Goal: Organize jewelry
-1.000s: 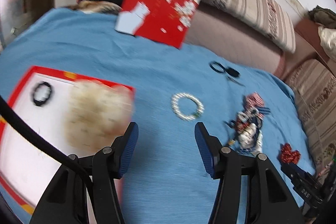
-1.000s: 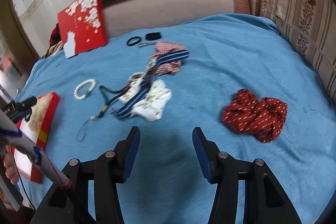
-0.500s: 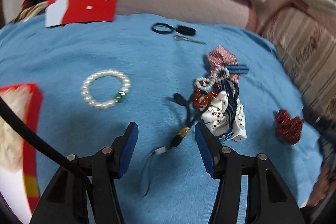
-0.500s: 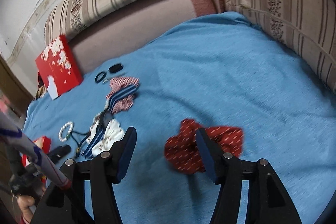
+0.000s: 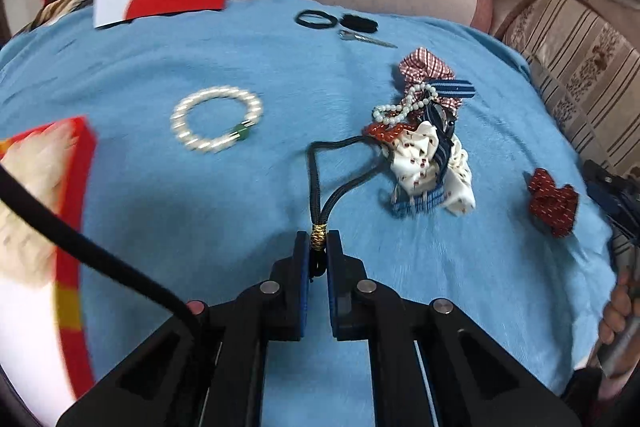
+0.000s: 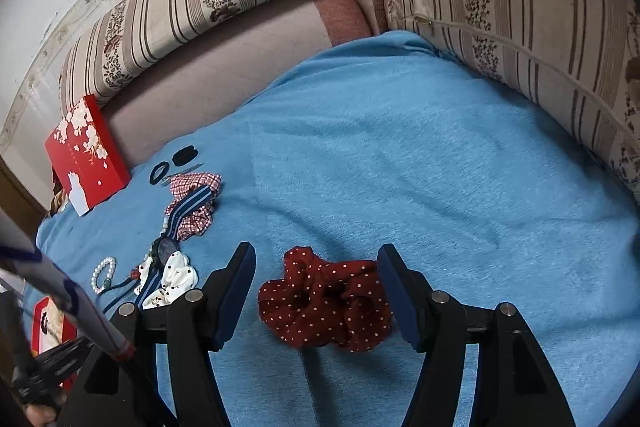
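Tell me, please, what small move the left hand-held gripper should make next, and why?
Probably a slow lift. The left hand-held gripper has just closed on the black cord at its gold binding, but the cord's far end still lies tangled in the pile of scrunchies and beads, so a quick pull might drag it all.

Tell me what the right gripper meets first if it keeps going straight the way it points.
Most likely the red dotted scrunchie: it lies on the blue blanket directly between the open fingers of the right gripper, untouched by either. Depth is uncertain, but nothing else shows ahead of it.
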